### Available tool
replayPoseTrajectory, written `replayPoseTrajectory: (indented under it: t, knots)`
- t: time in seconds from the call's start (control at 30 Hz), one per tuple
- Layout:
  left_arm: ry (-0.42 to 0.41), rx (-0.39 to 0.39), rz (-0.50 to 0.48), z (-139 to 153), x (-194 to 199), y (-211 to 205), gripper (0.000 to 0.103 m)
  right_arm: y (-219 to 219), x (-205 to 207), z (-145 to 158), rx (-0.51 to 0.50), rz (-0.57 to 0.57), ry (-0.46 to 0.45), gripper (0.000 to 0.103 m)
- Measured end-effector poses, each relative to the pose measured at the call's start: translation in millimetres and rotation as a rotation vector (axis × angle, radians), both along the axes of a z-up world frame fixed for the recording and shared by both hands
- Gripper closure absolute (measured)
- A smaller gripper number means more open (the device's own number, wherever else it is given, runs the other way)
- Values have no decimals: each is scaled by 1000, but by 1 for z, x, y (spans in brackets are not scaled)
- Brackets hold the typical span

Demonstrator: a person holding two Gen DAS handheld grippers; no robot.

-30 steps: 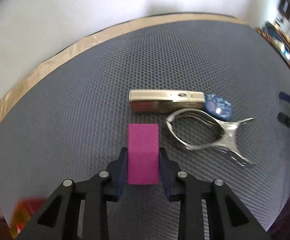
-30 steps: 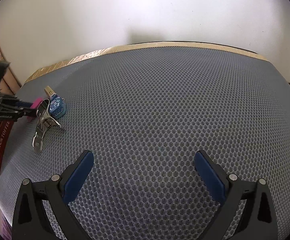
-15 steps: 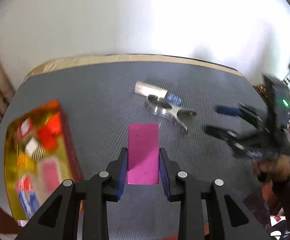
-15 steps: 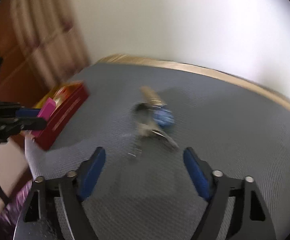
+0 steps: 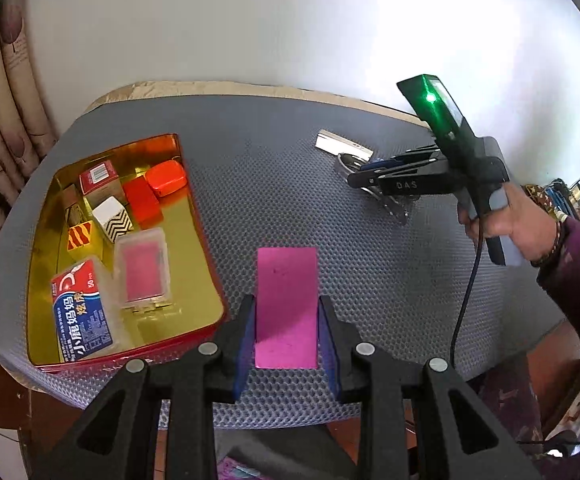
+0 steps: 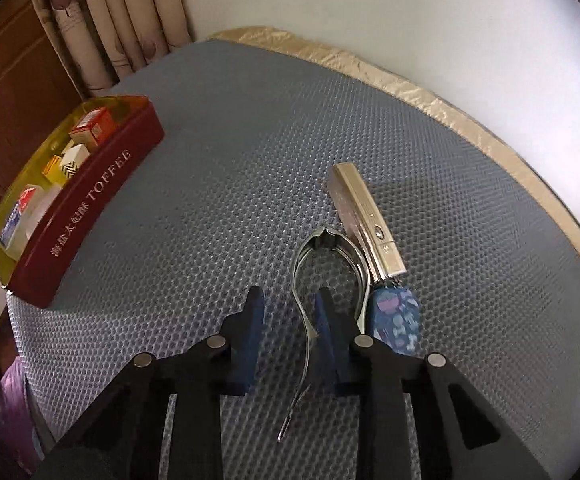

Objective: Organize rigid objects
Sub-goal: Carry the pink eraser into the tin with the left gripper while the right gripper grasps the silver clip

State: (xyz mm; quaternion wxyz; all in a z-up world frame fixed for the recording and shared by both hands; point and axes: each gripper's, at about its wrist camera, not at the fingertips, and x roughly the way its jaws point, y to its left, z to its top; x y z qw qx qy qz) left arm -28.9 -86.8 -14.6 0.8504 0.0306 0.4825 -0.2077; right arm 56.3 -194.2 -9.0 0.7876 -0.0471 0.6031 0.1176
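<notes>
Carrying the pink block, clamped between the left gripper fingers, over to the one toffee tin calls for a level hold and a drop into bare gold floor, clear of roughly eight items inside. Meanwhile the right gripper, jaws apart, straddles one handle of the single metal clamp; one silver case and one blue tag lie touching it.

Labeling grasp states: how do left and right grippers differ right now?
Left gripper is shut on the pink block, held above the mat; right gripper is open, its fingers straddling one handle of the nippers lying on the mat. Both have black arms with blue pads.
</notes>
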Motion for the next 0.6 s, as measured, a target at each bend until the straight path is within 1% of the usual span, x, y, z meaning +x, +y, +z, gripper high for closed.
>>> replayPoseTrajectory:
  t: [0.07,0.1,0.13,0.17,0.27,0.33,0.4,0.5,0.6]
  knots:
    - [9,-8,0,-4,2,2,73,4,3,-7,-18,19,32,78]
    - [15,-12,4,-5,3,3,73,6,4,-10,-37,24,48,80]
    - [21,-15,9,-6,3,5,73,7,4,-12,-54,27,53,84]
    - [26,-22,16,-8,5,6,73,6,5,-13,-66,22,59,92]
    - [16,-45,38,-5,5,11,73,8,3,-10,-81,-3,52,100]
    - [-6,-49,54,0,2,16,73,16,-4,-9,-64,16,62,100]
    - [-26,-60,71,6,0,23,73,19,-13,-5,-74,18,50,101]
    - [-43,-65,117,12,-1,37,73,17,-21,5,-37,-18,19,101]
    - [-53,-44,150,18,1,51,73,15,-30,15,-1,-53,-8,101]
